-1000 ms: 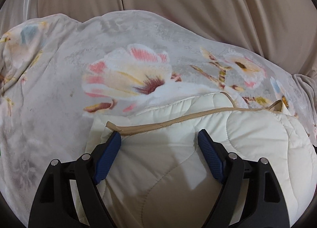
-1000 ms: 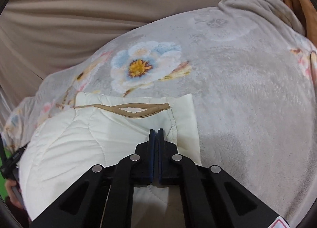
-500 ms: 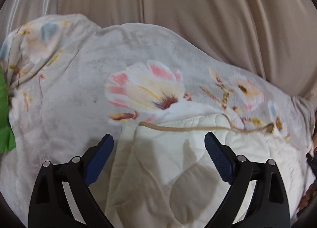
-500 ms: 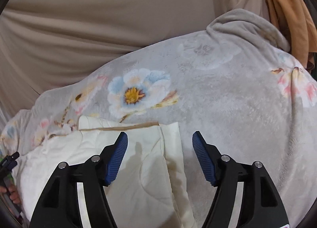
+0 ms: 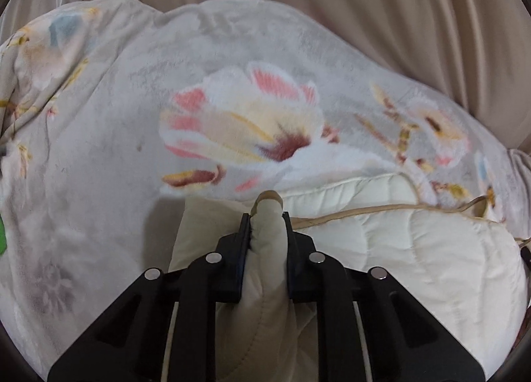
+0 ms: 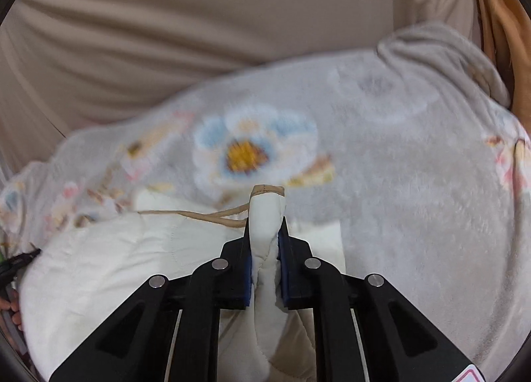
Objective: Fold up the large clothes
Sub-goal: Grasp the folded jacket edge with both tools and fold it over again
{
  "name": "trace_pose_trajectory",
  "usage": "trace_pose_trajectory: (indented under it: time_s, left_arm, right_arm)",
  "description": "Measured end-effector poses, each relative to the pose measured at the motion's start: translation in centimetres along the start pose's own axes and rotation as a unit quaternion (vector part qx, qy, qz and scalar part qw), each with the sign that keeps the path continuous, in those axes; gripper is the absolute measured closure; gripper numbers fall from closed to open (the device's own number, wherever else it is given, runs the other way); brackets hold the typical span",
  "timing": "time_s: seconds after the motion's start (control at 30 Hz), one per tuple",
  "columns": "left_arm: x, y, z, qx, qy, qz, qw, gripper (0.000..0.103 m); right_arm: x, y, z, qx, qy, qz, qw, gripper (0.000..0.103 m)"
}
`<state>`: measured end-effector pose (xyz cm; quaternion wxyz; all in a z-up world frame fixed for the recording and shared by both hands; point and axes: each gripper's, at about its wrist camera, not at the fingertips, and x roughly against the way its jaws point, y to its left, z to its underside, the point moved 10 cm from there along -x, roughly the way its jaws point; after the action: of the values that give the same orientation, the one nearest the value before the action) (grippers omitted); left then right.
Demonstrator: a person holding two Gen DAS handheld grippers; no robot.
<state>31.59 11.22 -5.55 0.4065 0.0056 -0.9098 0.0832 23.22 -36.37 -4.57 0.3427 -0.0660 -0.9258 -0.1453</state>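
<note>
A cream quilted garment with tan edge trim lies folded on a grey floral blanket. My left gripper is shut on a bunched corner of the garment at its left end. The garment also shows in the right wrist view. My right gripper is shut on a bunched corner at its right end, with the tan trim sticking out above the fingertips. The blanket spreads around it.
Beige drapery hangs behind the blanket, also in the right wrist view. An orange cloth hangs at the far right. A green patch shows at the left edge.
Half a second ago both grippers were open over the garment's ends. Now each has shut on a bunched corner of the cream garment.
</note>
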Motion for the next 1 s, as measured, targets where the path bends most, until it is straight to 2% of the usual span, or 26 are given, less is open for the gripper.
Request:
trace_pose_trajectory:
  time_s: [0.1,0.3,0.37,0.4,0.43,0.5,0.53,0.57,0.63,0.7,0.77,0.83,0.87,0.9,1.0]
  left_arm:
    - [-0.9,0.0,0.5,0.001,0.004,-0.002,1.0,0.085]
    - [-1.5,0.0,0.7,-0.011,0.005,-0.019,0.9998,0.084]
    - [-1.1,0.2,0.6,-0.004,0.002,-0.01,0.9999,0.084]
    - [-0.7,0.2,0.5,0.001,-0.001,-0.006,1.0,0.082]
    - [0.2,0.5,0.4,0.009,-0.005,-0.003,0.9999,0.08]
    - [2.5,0.9,0.5,0.014,-0.014,-0.01,0.9997,0.068]
    - [4.3,0.7,0.4,0.011,-0.027,-0.014,0.9995,0.067]
    - [5.9,0.2,0.3,0.005,-0.04,-0.011,0.9991,0.067]
    - [9.3,-2.3,0.3,-0.022,-0.066,0.017,0.9974,0.066]
    - [11.6,-5.9,1.0,-0.056,-0.077,0.053,0.994,0.059]
    - [12.1,-9.8,2.8,-0.099,-0.068,0.081,0.9895,0.052]
    - [10.9,-12.6,5.3,-0.136,-0.046,0.086,0.9859,0.052]
    - [10.0,-13.1,6.5,-0.147,-0.032,0.08,0.9854,0.052]
    - [9.2,-13.0,7.3,-0.149,-0.021,0.074,0.9858,0.051]
    - [8.5,-10.5,8.6,-0.137,-0.015,0.061,0.9885,0.051]
  right_arm:
    - [-2.2,-1.0,1.6,-0.024,0.044,-0.007,0.999,0.092]
    - [-2.5,-0.8,2.2,-0.002,0.058,0.02,0.998,0.091]
    - [-1.8,-1.1,1.9,-0.005,0.05,0.021,0.999,0.089]
    - [-0.9,-1.3,1.7,-0.016,0.042,0.021,0.999,0.084]
    - [0.3,-1.6,1.5,-0.029,0.031,0.019,0.999,0.075]
    - [3.3,-2.0,1.1,-0.046,0.001,0.01,0.999,0.071]
    - [4.9,-1.9,0.9,-0.042,-0.013,0.014,0.999,0.071]
    - [6.7,-1.3,0.7,-0.032,-0.029,0.014,0.999,0.071]
    - [9.1,1.6,0.6,-0.005,-0.043,-0.019,0.999,0.075]
    - [10.7,6.3,1.7,0.045,-0.043,-0.059,0.996,0.077]
    - [11.0,10.7,3.9,0.096,-0.03,-0.09,0.991,0.077]
    - [10.1,14.7,7.2,0.138,0.005,-0.126,0.982,0.082]
    - [9.5,15.7,8.9,0.16,0.019,-0.126,0.979,0.084]
    - [9.0,15.7,9.9,0.176,0.021,-0.107,0.978,0.084]
    - [8.6,12.1,10.9,0.169,0.021,-0.062,0.983,0.085]
